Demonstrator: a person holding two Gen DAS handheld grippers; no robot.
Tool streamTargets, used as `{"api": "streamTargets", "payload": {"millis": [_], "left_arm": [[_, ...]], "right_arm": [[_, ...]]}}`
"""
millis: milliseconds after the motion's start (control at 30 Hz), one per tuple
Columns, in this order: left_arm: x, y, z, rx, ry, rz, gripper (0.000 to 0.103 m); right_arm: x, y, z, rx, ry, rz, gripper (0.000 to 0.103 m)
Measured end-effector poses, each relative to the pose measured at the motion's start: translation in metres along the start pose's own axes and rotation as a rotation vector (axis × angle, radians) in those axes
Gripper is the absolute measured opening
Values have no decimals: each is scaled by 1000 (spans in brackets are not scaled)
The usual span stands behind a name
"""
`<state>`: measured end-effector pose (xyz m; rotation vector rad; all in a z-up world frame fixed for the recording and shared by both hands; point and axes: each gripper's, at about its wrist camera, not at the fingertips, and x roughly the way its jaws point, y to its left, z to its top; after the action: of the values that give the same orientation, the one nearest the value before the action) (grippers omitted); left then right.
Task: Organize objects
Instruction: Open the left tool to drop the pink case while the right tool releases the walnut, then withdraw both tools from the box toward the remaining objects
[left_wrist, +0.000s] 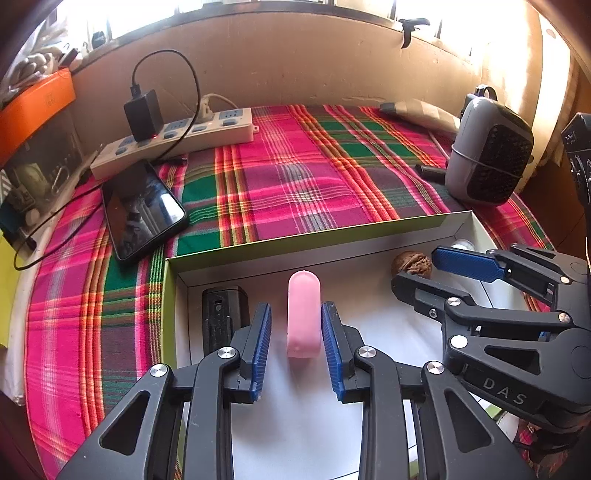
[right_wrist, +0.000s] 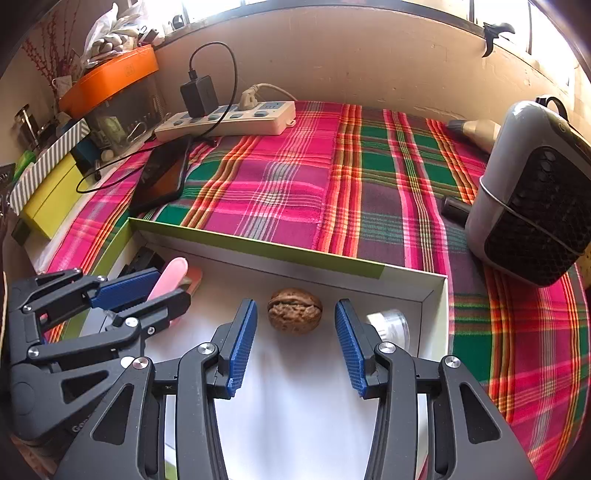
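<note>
A shallow white box with a green rim (left_wrist: 314, 240) lies on a plaid cloth. Inside it a pink rounded stick (left_wrist: 303, 314) lies between the blue pads of my left gripper (left_wrist: 295, 306), with a gap on each side; the jaws stand open. Beside it lies a black block (left_wrist: 221, 317). In the right wrist view a walnut (right_wrist: 294, 311) rests on the box floor just beyond the fingertips of my right gripper (right_wrist: 295, 302), which is open and touches nothing. A small clear jar (right_wrist: 391, 325) sits in the box's right corner. The left gripper (right_wrist: 173, 284) shows at the left.
On the plaid cloth (left_wrist: 295, 177) behind the box lie a black phone (left_wrist: 144, 214) and a white power strip (left_wrist: 177, 144) with a charger and cable. A grey heater-like device (left_wrist: 487, 155) stands at the right, a small black cylinder (left_wrist: 430, 171) beside it. Boxes are stacked along the left.
</note>
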<state>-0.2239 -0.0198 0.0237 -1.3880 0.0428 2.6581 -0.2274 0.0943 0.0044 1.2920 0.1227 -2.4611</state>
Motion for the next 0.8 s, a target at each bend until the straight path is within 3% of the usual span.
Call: {"api": "streamTargets", "payload": {"millis": [800], "left_arm": [[-59, 2, -37, -20, -82, -17, 26]], "right_arm": [[-52, 16, -33, 23, -72, -1, 45]]}}
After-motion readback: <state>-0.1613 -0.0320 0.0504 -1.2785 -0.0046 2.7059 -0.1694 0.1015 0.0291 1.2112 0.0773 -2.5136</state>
